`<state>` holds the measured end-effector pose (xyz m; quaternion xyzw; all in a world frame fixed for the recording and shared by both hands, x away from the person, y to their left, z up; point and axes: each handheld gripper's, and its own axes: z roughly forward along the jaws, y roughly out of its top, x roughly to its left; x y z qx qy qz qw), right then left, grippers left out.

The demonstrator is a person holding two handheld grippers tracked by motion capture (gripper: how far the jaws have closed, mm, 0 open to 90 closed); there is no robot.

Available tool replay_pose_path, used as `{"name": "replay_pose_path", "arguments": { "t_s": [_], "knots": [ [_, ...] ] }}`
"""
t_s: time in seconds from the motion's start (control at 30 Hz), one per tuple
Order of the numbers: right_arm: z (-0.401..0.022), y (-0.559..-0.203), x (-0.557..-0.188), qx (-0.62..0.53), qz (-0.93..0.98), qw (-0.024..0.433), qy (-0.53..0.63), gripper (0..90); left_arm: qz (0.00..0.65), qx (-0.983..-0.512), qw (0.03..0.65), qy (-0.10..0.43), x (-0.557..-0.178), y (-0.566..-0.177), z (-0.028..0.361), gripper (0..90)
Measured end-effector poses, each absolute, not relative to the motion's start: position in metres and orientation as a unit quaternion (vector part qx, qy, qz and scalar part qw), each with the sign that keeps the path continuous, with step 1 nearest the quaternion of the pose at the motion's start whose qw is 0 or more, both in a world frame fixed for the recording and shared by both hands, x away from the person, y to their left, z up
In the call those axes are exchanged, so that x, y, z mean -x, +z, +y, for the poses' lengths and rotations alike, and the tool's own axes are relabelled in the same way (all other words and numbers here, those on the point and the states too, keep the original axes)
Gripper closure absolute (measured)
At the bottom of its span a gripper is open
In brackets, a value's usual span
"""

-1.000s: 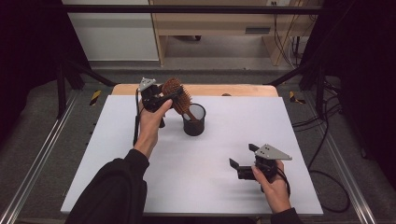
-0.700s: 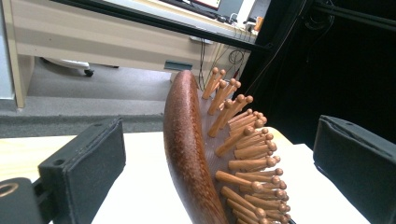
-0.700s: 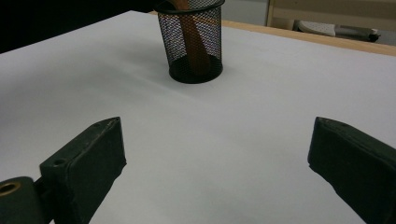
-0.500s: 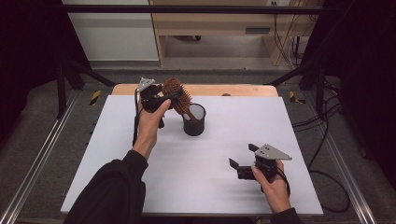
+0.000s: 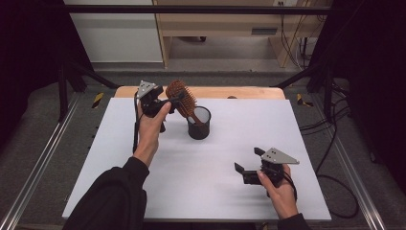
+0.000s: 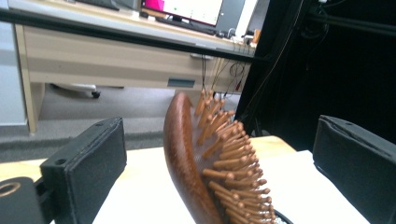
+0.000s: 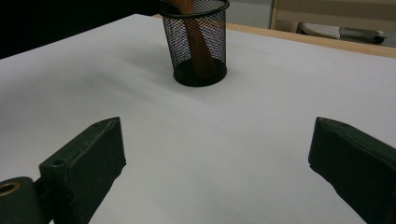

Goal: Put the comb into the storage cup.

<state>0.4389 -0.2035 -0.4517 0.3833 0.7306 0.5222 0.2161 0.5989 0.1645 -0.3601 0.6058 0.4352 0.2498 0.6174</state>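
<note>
Cup (image 5: 198,122): on table (image 5: 306,124), far-centre.
Hairbrush (image 5: 182,98): handle down in cup, head leans left above rim.
L gripper (image 5: 165,103): just left of brush head, jaws either side of it, not pressing.
R gripper (image 5: 245,165): near-right, well apart from cup.

A wooden hairbrush (image 5: 181,97) stands handle-down in a black mesh cup (image 5: 199,123) near the white table's (image 5: 119,187) far edge; the left gripper (image 5: 168,102), jaws just opened, flanks the brush head; the right gripper (image 5: 247,167) hovers open near the front right corner.
</note>
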Motion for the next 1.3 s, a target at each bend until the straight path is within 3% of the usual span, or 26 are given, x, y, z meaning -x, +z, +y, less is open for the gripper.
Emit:
{"name": "replay_pose_path", "arguments": {
  "t_s": [0.23, 1.3],
  "knots": [
    [-0.206, -0.451, -0.439, -0.383, 0.728, 0.214, 0.527, 4.2, 0.423, -0.602, 0.618, 0.276, -0.591, -0.352, 0.169, 3.3],
    [-0.206, -0.451, -0.439, -0.381, 0.725, 0.214, 0.533, 3.5, 0.373, -0.612, 0.633, 0.292, -0.559, -0.344, 0.166, 2.0]
  ]
}}
